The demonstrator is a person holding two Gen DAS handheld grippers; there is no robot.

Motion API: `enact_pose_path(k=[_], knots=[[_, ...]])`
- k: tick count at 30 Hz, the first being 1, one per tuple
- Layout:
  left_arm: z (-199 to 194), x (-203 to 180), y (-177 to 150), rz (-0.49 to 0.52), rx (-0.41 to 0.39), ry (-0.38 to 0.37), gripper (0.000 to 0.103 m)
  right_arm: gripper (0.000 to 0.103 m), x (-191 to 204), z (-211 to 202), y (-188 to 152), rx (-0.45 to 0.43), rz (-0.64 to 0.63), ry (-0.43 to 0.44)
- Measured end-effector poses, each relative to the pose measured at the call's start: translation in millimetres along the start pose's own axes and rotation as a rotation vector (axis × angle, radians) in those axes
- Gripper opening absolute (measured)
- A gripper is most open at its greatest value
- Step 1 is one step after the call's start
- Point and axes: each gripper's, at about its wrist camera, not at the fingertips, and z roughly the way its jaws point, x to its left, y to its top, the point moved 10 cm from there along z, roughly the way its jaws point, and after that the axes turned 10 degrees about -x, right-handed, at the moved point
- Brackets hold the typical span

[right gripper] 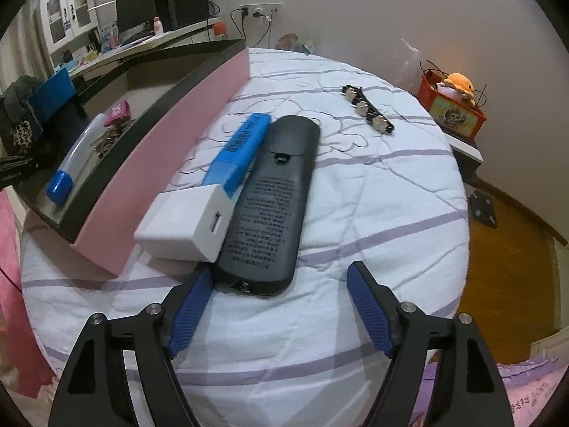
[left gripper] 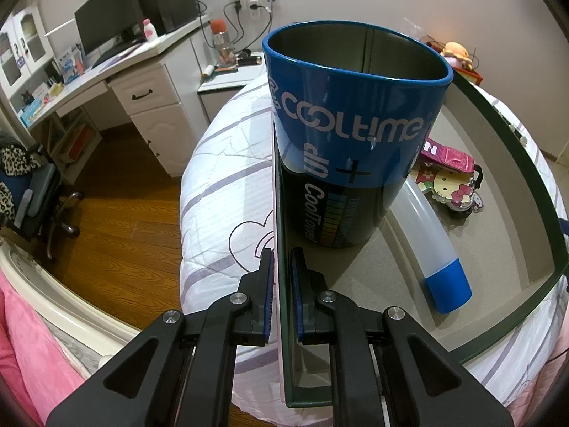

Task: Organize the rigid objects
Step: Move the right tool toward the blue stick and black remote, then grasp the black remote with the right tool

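On the bed (right gripper: pixel 355 192), covered with a white quilt striped in lilac, several rigid items are laid out. A black remote control (right gripper: pixel 270 206) is placed face down just ahead of the right tongs (right gripper: pixel 281 284), whose blue-padded fingers (right gripper: pixel 370 306) are spread wide; one finger is seen beside the remote's near end, the other well apart from it, and nothing is pinched. A blue box (right gripper: pixel 242 153) is set alongside the remote, touching it, and a white charger block (right gripper: pixel 185 224) is placed at the box's near end. A strip of round metal pieces (right gripper: pixel 368 108) is found farther back on the quilt.

A tray (left gripper: pixel 533 213) with a dark rim and pink outer wall is positioned at the bed's left side. Its near wall is pinched between the left tongs (left gripper: pixel 281 259), one finger outside and one inside. Within the tray are held a blue cup (left gripper: pixel 355 135) printed "COOLTIME", standing upright, a translucent tube with a blue cap (left gripper: pixel 430 235) lying beside it, and a Hello Kitty keyring (left gripper: pixel 451 188) behind. A white desk (left gripper: pixel 117 67) with a monitor (left gripper: pixel 103 17) is visible beyond the bed.
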Motion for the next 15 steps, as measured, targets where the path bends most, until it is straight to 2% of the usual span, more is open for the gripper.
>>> enact_pose_path(k=[3,6,7,10,13,15], knots=[[-0.6,-0.3,0.1,0.002,-0.001,-0.001,0.012,0.077,-13.0,-3.0,1.6,-0.006,0.006,-0.043],[-2.5,-0.4,-0.1,0.008,-0.005,0.002,0.012,0.077,-38.0,-7.2,3.3,-0.02,0.041,-0.127],[-2.7,-0.3,-0.2,0.008,-0.004,0.002,0.012,0.077,-41.8,-7.4,4.3,-0.023,0.059,-0.128],[-2.8,-0.6,-0.3,0.008,-0.005,0.003,0.011,0.077,-34.5,-2.6,13.7,-0.054,0.047,-0.051],[-3.1,-0.7,-0.7,0.01,-0.004,0.003,0.011,0.077,-33.0,13.0,22.9,-0.048,0.01,-0.049],[-3.2,-0.8,-0.7,0.009,-0.005,0.003,0.011,0.077,-31.9,23.5,29.7,-0.041,0.011,-0.019]])
